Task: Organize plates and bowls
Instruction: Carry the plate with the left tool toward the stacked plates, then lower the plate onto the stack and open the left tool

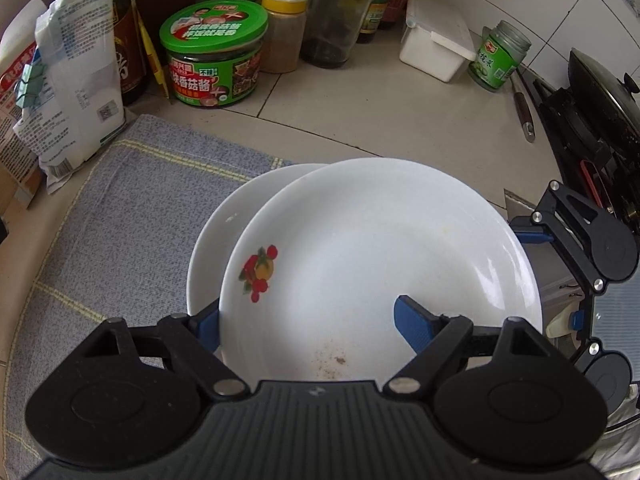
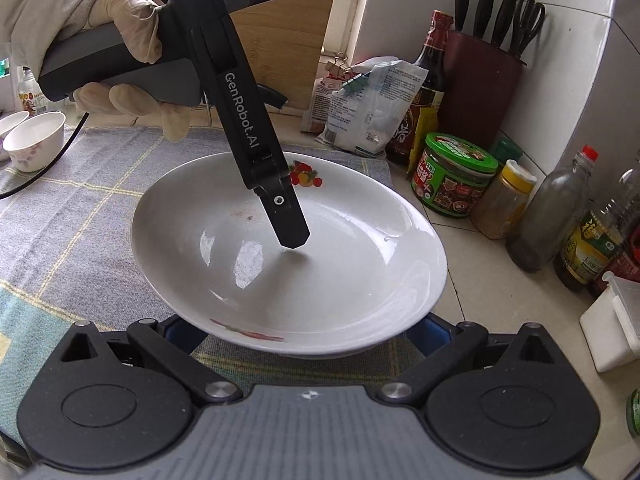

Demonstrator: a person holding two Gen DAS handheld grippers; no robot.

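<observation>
At the near edge of the counter [image 1: 360,120], over a grey-blue cloth [image 1: 120,220]:

- Left gripper [image 1: 308,320]. Clamped on the decorated plate, one finger laid inside the well and its partner below the rim on the left. It points steeply down. The gloved left hand [image 2: 120,40] is wrapped round the handle, wrist raised above the plate.
- Right gripper [image 2: 304,330]. The jaws stand wide at the plate's opposite rim, with both pads tucked beneath it. Whether they bear any weight cannot be told.
- Decorated plate [image 1: 380,260]. Deep, white, glazed, with a fruit motif [image 1: 258,272]. Tilted and raised off the cloth, it overlaps a second item. Some brown specks lie near the held edge. Judged rigid, moderately heavy, slick and liable to chip. It is best taken across the rim wall, as it is held now, and set down gently.
- Plain white plate [image 1: 212,248]. Lies flat on the cloth, partly under the first and offset to the left. Likely the base of the stack.
- Two small bowls [image 2: 36,140]. Far left on the cloth, well apart from the plates.
- Far row: flour bag [image 1: 76,80], green-lidded jar [image 1: 212,52], sauce bottles [image 1: 336,12], white lidded box [image 1: 436,44], knife block [image 2: 480,92].
- Far right: wok [image 1: 600,88] on the stove.
</observation>
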